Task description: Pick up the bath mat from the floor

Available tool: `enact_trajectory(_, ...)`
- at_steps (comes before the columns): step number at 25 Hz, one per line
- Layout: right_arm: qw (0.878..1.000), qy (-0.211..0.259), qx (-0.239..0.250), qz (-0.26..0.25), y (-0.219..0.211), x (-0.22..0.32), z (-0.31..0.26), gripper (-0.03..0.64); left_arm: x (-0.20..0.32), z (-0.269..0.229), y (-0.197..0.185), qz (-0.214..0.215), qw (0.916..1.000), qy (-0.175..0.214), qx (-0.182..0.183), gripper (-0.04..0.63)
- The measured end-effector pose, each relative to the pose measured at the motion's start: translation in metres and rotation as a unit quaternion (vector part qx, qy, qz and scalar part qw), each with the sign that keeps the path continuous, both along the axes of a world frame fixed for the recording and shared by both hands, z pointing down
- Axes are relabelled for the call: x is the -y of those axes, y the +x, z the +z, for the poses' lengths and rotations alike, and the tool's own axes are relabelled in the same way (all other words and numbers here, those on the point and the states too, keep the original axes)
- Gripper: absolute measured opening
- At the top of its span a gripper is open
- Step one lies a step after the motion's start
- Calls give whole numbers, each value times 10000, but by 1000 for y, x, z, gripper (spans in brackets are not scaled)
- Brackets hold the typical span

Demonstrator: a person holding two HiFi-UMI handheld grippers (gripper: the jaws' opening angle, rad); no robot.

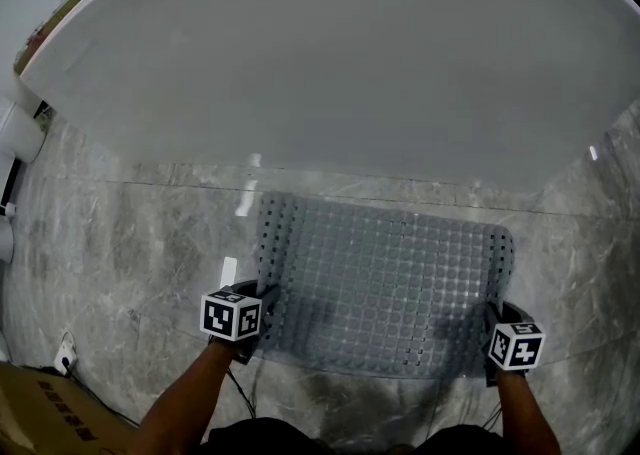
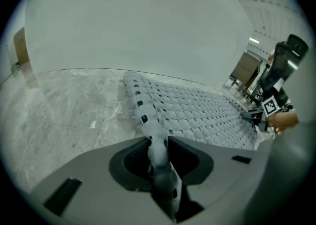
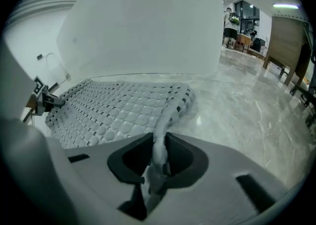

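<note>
Where the left gripper (image 2: 159,144) has its jaws clamped on one short edge of the bath mat (image 1: 385,278), the rubbery grey sheet buckles into a ridge ahead of them. The rectangular mat, studded with round bumps and small holes, stretches lengthwise over the marble floor (image 1: 120,243) to the right gripper (image 3: 159,146), whose jaws pinch the opposite edge.
</note>
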State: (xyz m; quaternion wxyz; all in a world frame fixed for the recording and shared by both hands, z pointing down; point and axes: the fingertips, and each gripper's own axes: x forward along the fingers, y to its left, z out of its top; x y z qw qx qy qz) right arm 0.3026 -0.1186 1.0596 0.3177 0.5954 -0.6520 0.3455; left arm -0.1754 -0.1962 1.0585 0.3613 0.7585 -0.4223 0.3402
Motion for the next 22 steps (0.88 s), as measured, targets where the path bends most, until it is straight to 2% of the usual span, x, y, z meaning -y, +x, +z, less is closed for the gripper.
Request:
enact_trajectory(3,9997,145,183,-30,-6,1,-9,56,-1,-6,5,123,9999,93,-21,80)
enact_trajectory(12,9938,710,856,11,-16,0,-50,49,1,-47,14,81,9982,512,-297,63)
enact_trajectory(18,9894,1025,1028,-98,-27,3,-86,46,-4,-85,26,72,9947,803,-631,55)
enact_trajectory(22,9865,1166,1132,-208,-37,10,-109,45,-6,-111,30,150,9924,1026,-664,54)
